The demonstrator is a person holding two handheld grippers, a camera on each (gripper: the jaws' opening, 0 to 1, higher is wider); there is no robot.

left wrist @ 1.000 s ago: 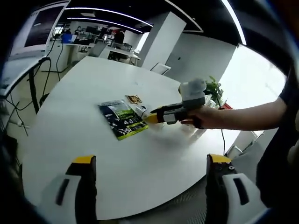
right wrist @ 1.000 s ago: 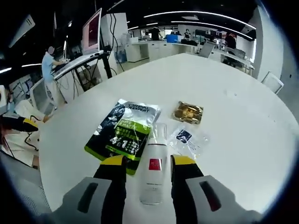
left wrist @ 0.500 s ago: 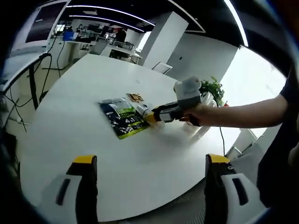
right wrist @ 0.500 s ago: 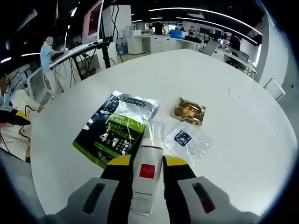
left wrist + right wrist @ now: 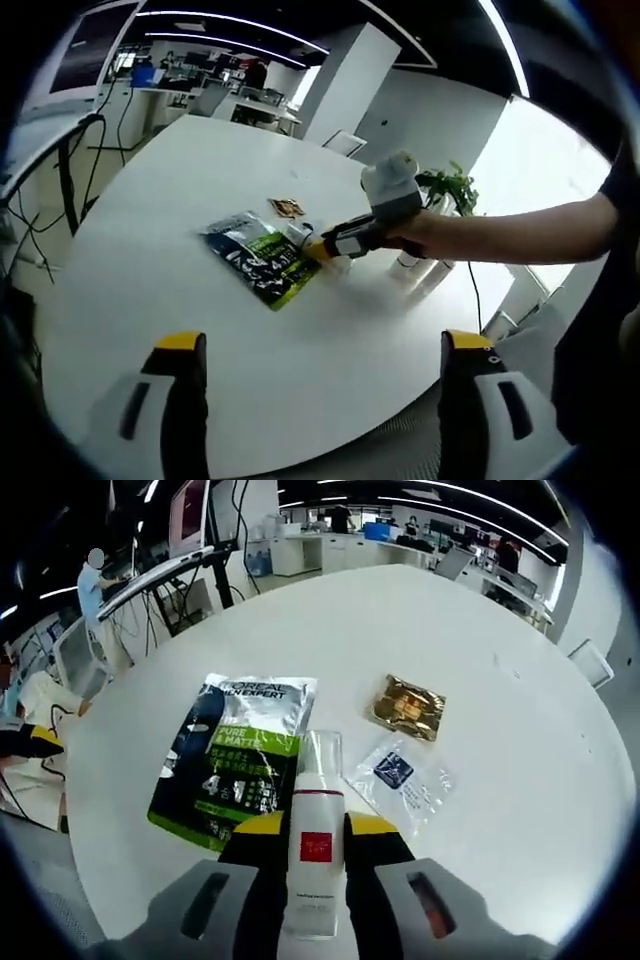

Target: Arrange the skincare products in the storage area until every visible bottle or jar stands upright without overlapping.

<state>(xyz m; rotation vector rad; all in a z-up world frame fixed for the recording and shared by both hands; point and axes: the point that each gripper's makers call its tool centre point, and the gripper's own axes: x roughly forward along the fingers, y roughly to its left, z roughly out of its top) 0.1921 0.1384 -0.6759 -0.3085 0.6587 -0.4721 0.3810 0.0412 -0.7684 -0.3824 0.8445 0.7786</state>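
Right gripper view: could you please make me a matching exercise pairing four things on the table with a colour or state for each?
Things:
1. white bottle
2. large sachet
3. small foil packet
4. clear packet

Descriptions:
A. gold, lying flat
B. see-through with a dark blue mark
C. held between the jaws of the right gripper
D. black and green, lying flat

Pairs: 1-C, 2-D, 3-A, 4-B

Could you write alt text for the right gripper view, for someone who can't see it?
The right gripper grips a white bottle with a clear cap over a round white table. Beyond lie a green-and-black sachet, a gold packet and a clear packet.
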